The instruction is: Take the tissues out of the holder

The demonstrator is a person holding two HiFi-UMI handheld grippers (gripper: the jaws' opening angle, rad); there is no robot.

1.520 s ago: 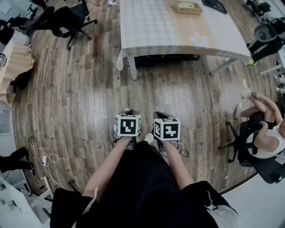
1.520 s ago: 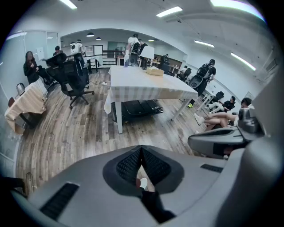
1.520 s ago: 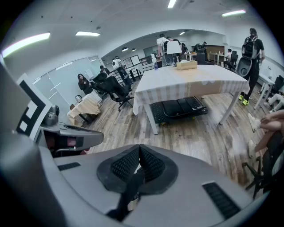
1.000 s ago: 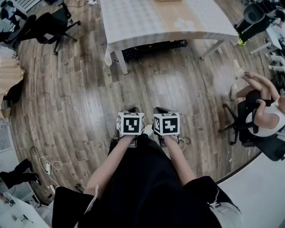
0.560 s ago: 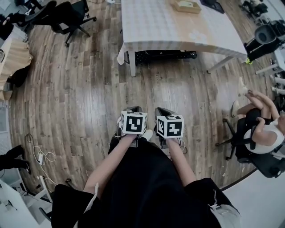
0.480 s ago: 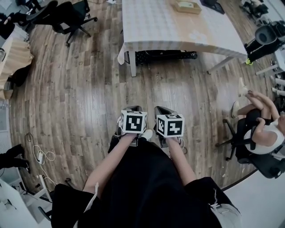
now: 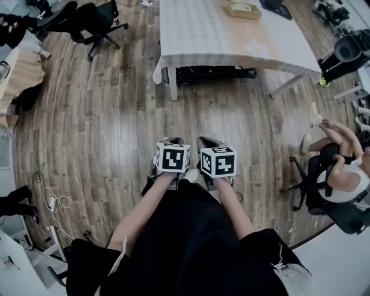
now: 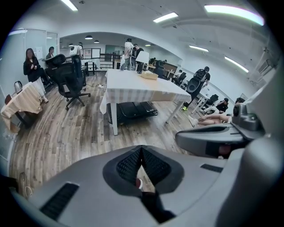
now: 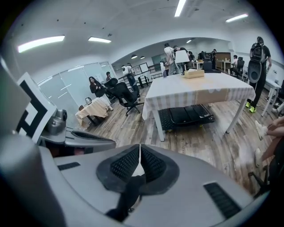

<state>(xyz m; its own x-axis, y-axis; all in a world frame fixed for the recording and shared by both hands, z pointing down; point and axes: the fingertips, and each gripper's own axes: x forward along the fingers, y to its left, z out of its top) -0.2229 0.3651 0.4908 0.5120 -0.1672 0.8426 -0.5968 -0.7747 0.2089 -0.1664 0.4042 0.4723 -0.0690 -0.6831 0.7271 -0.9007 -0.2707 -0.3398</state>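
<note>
Left gripper (image 8: 141,148) and right gripper (image 9: 140,146) both have their jaws pressed together tip to tip, pinching nothing, held side by side above the wooden floor (image 7: 110,121) and apart from everything. The tissue holder (image 7: 244,8) sits well away at 1 o'clock on the checked-cloth table (image 7: 202,34). A black case (image 7: 214,73) lies under the table, an office chair (image 7: 92,26) stands at 11 o'clock, and a seated person (image 7: 341,167) is at 3 o'clock. The cubes' black-and-white square markers are the only print that can be made out.
</note>
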